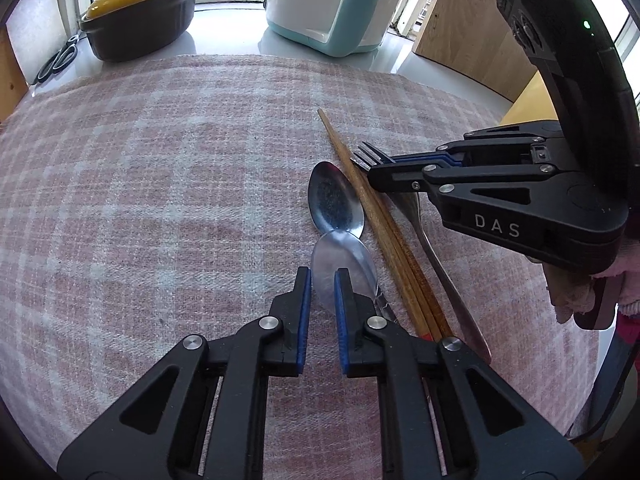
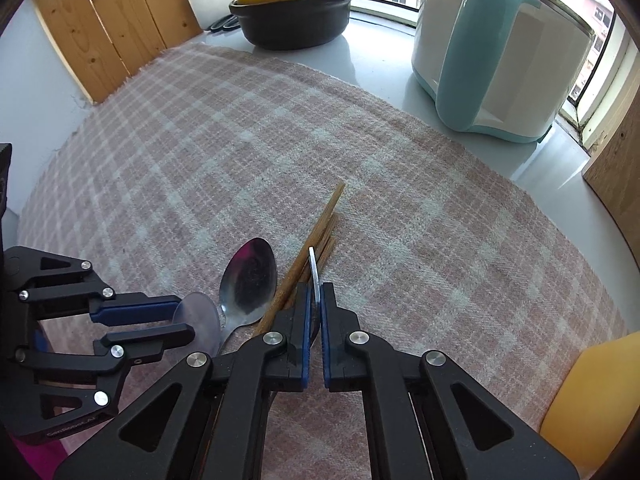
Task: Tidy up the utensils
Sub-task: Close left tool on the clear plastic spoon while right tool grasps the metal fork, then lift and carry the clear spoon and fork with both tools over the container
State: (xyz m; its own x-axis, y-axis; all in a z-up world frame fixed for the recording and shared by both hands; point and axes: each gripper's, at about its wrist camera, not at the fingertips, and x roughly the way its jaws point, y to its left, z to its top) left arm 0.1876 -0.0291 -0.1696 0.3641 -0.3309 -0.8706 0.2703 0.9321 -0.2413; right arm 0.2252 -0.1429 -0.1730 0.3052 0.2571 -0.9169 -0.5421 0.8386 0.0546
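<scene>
Left wrist: plaid cloth [image 1: 160,184], windowsill pot [image 1: 140,20].

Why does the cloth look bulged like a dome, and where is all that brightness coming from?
Left wrist view: the fisheye lens bends the checked cloth into a dome, corners go black, and window daylight glares off the counter. Right wrist view: same curving, and the metal spoon mirrors the light.

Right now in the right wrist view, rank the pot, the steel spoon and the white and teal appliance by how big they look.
1. Appliance
2. Pot
3. Steel spoon
The spoon lies nearest the camera yet looks smallest, so the order is safe.
</scene>
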